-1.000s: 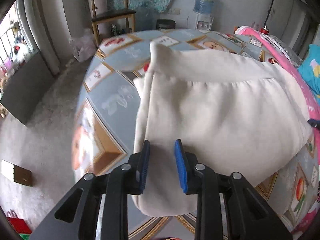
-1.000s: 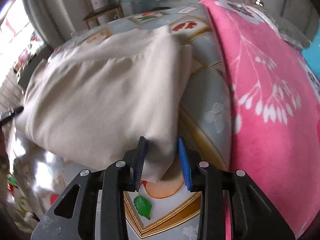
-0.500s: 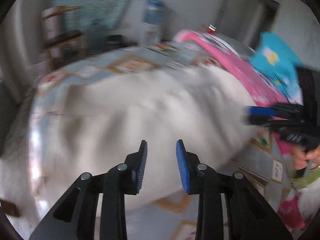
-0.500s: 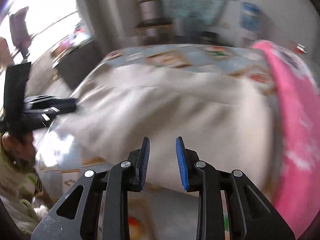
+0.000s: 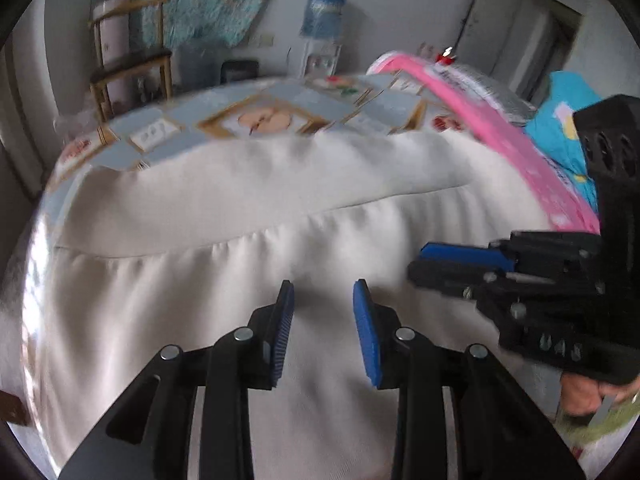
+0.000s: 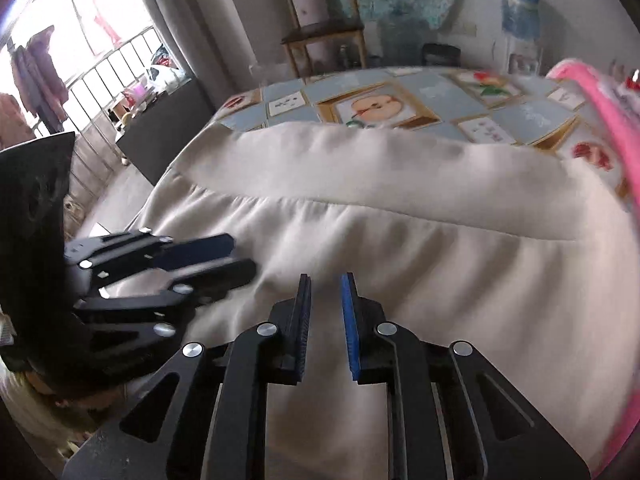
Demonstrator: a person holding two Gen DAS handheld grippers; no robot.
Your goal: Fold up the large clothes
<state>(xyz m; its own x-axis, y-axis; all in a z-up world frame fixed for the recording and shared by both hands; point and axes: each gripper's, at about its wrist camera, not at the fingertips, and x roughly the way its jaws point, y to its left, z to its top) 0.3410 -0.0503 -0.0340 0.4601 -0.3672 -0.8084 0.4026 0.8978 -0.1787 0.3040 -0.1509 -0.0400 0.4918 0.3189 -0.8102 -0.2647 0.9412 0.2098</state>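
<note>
A large cream garment (image 5: pixel 280 220) (image 6: pixel 400 220) lies folded across the table, with a gathered seam and a smooth band on its far side. My left gripper (image 5: pixel 323 292) hovers over its near part with the jaws apart, and only flat cloth shows behind the gap. The right wrist view shows the left gripper (image 6: pixel 240 256) from the side at the garment's left edge. My right gripper (image 6: pixel 326 284) is just beside it over the same near part. Its jaws are closing to a narrow gap, and no fold stands between the pads. It also enters the left wrist view from the right (image 5: pixel 418 262).
A tablecloth (image 5: pixel 260 120) (image 6: pixel 380 108) printed with framed fruit pictures covers the table. A pink blanket (image 5: pixel 500 132) (image 6: pixel 600 92) runs along the right side. A wooden shelf (image 5: pixel 128 68) and a water dispenser (image 5: pixel 324 40) stand by the far wall. A hand (image 5: pixel 580 396) holds the right gripper.
Both grippers have left the garment's side corners and swung inward over its near middle, so each now sees the other. The right jaws stand closer together.
</note>
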